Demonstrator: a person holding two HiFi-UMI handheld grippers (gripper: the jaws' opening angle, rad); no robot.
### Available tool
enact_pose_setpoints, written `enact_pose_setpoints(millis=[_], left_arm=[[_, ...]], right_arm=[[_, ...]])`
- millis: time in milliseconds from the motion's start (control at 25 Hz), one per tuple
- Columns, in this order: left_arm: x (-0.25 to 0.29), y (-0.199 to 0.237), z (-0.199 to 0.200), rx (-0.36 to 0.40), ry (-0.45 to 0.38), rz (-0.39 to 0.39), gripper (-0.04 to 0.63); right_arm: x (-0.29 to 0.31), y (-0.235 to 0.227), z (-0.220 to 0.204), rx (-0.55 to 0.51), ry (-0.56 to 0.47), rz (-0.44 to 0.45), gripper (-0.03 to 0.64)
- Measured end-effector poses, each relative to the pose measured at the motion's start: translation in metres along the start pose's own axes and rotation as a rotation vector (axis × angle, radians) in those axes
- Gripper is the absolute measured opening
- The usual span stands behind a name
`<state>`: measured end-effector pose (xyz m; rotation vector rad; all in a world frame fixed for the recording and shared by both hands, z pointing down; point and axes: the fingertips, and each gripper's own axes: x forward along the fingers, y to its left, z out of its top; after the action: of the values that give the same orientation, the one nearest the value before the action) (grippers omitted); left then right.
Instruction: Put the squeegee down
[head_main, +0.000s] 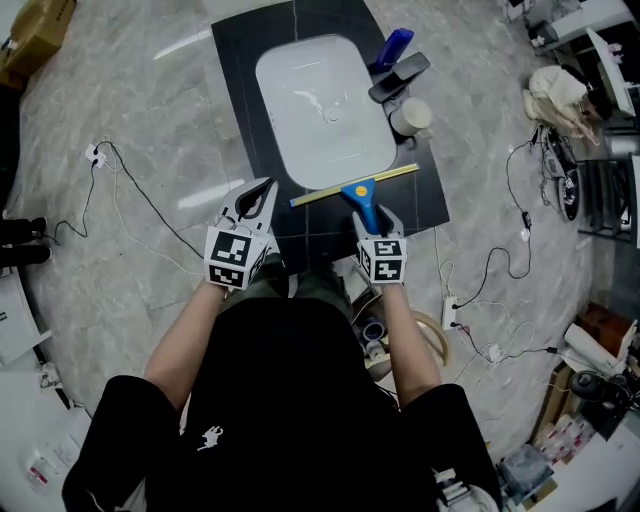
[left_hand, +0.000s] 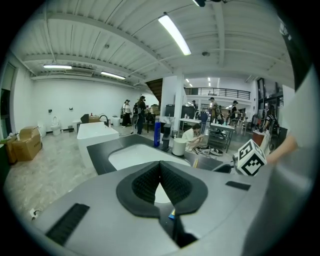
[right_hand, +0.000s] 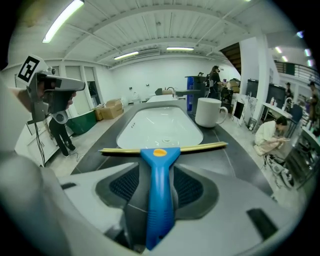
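Observation:
The squeegee (head_main: 362, 192) has a blue handle and a yellow blade. Its blade lies across the dark countertop (head_main: 240, 60), along the front rim of the white sink (head_main: 300, 130). My right gripper (head_main: 368, 213) is open, and the handle runs between its pads with a gap on each side. The right gripper view shows the squeegee (right_hand: 160, 165) pointing straight ahead from my right gripper (right_hand: 159, 175). My left gripper (head_main: 262, 190) hovers at the sink's front left corner. In its own view my left gripper (left_hand: 160, 165) has its tips together, with nothing between them.
A white mug (head_main: 410, 117), a dark faucet (head_main: 400, 77) and a blue bottle (head_main: 393, 47) stand to the right of the sink. Cables and a power strip (head_main: 449, 310) lie on the marble floor. A cardboard box (head_main: 35, 35) sits at the far left.

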<state>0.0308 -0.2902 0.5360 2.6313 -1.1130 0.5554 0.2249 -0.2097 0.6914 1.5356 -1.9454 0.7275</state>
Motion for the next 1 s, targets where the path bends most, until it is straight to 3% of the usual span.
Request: enact_pose_setpoints(millis=[240,640,1000], left_arm=[[-0.004,-0.002,0.021,0.014,-0.050,-0.094,0.003],[-0.014,-0.025,0.042,0.072,-0.111,-0.257,0.003],[-0.043,-0.069,0.057,0.108,-0.179,-0.315,0.003]], right_arm=[[-0.040,-0.003,0.023,0.079,-0.087,-0.102,0.196],[-0.128,0.005,0.067,0.226,-0.309,-0.238,0.007],[-0.212,0.023,0.080,0.267,-0.457,-0.271,0.002]])
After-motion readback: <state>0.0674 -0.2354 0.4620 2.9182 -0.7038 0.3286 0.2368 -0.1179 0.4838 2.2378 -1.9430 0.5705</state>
